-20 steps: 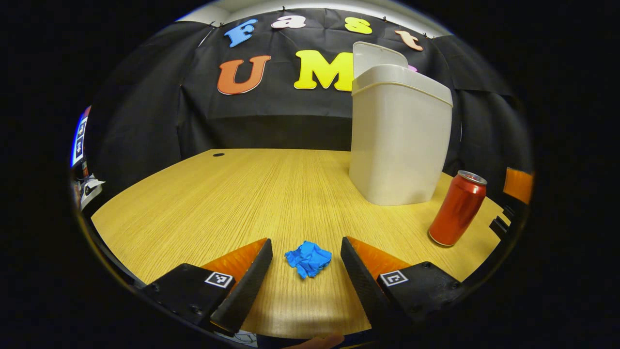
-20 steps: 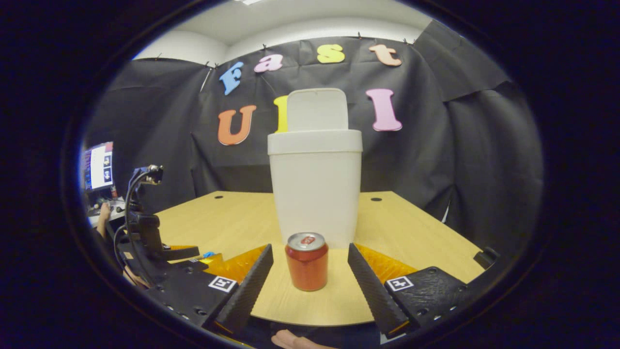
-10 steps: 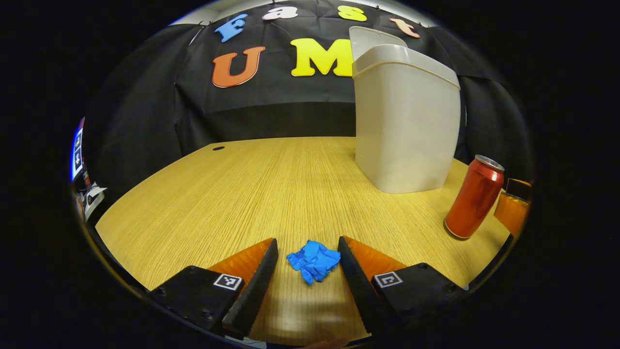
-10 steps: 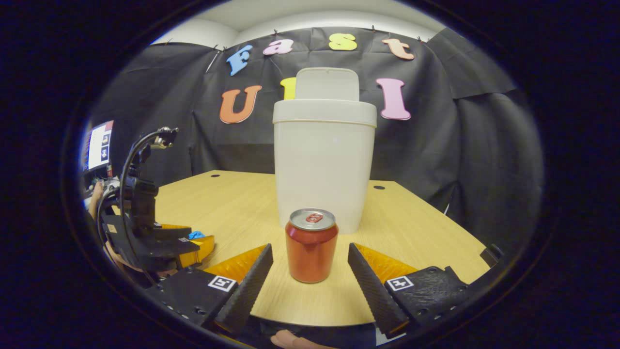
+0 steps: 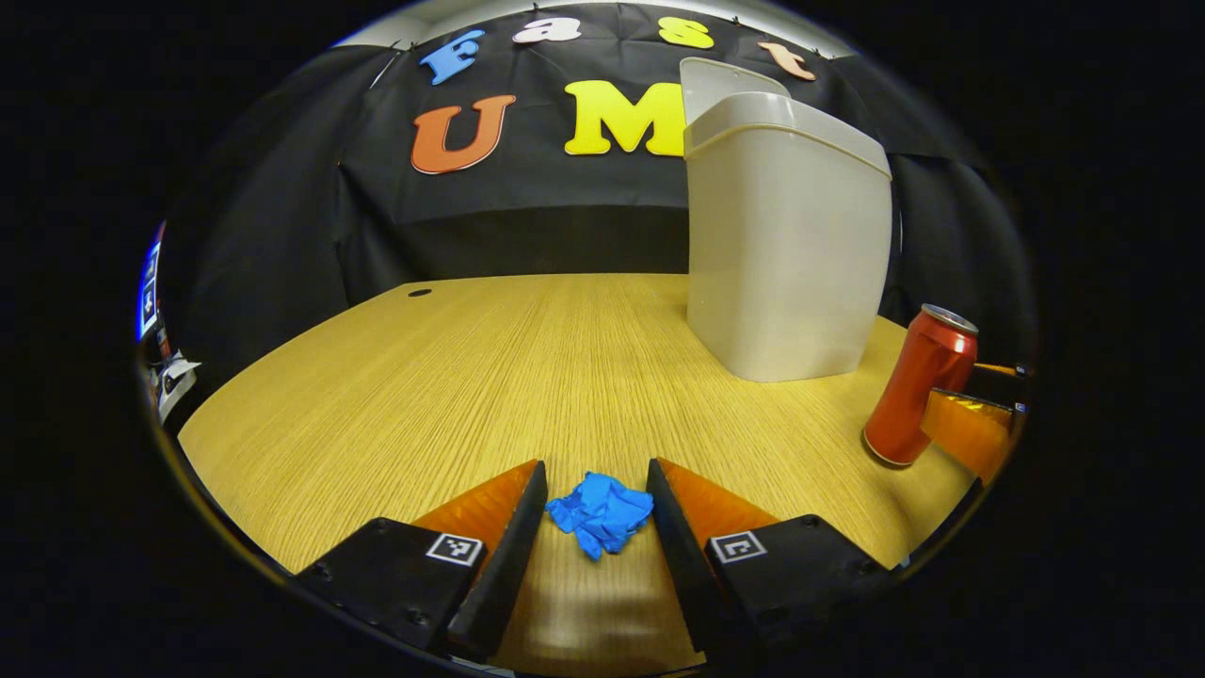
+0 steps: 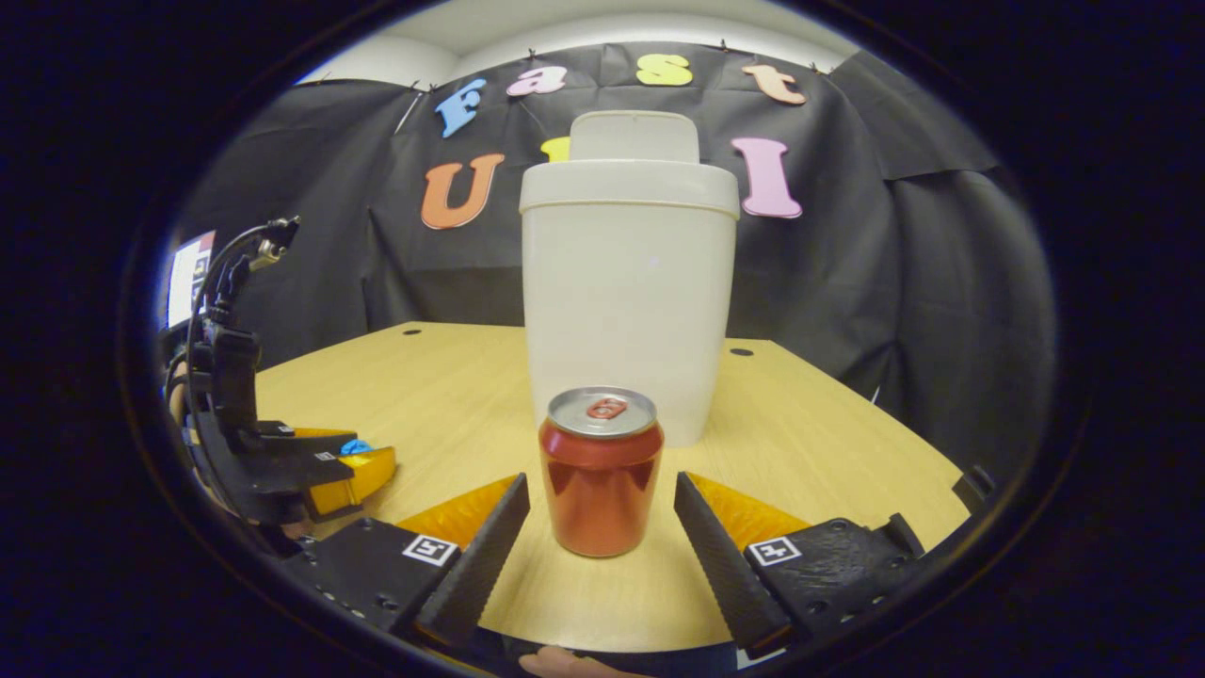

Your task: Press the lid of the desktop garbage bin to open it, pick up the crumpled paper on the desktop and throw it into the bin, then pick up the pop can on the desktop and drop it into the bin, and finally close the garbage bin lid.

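In the left gripper view, the left gripper (image 5: 597, 513) sits low over the desk with its jaws spread on either side of the crumpled paper (image 5: 600, 513). The blue wad lies on the wood between the two fingers, close to both; whether either finger touches it cannot be told, and nothing is clamped yet. Ahead of the fingers the desktop (image 5: 490, 367) runs bare to its far edge, with a small round hole near the back left corner.

In the right gripper view, the right gripper (image 6: 602, 556) is likewise spread wide, its fingers flanking the pop can (image 6: 601, 471) with a clear gap of wood on each side. The red can stands upright near the front edge of the desk. Just behind it stands the garbage bin (image 6: 626, 301), pale and upright, its lid (image 6: 634, 137) tipped up and open above the rim. Open desk lies on both sides of the bin.

The left gripper also shows at the left of this view, well apart from the can. Black cloth closes the booth behind the desk.
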`<state>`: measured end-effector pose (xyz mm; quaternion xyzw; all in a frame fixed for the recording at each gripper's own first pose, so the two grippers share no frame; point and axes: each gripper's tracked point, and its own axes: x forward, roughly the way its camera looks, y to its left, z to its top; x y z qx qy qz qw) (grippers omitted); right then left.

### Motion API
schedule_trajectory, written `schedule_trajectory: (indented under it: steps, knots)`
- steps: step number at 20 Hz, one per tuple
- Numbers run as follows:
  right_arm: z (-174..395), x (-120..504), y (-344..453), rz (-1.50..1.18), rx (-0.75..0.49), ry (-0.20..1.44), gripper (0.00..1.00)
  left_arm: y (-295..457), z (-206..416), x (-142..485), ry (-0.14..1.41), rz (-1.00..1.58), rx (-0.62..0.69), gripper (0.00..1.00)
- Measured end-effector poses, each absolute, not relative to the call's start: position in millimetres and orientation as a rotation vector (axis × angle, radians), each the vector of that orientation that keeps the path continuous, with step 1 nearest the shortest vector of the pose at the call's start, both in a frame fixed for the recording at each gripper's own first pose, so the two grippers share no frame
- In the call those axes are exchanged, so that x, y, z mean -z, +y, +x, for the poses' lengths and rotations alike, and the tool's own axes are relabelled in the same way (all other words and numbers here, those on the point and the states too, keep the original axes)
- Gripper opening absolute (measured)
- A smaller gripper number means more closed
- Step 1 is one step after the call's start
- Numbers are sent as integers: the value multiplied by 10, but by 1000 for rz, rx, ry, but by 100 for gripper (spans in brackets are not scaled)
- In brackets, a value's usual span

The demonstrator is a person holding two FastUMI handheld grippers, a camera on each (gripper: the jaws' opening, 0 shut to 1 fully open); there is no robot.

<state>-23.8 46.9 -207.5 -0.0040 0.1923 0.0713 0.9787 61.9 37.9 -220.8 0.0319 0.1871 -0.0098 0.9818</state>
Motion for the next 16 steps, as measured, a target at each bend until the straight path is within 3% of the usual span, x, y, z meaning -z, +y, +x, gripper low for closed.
schedule_trajectory:
  steps: [4,9,12,16]
  knots:
    - [-132,2133,446,1,-118,392,96,401,623,2179,338,63,-9,61]
    - [-56,2180,499,16,-143,410,96,435,623,2180,305,43,-23,60]
    - [-89,2002,519,65,-164,389,81,450,639,2143,305,1,-25,47]
    - [-98,1547,436,67,-163,307,79,487,608,1977,288,-26,-45,44]
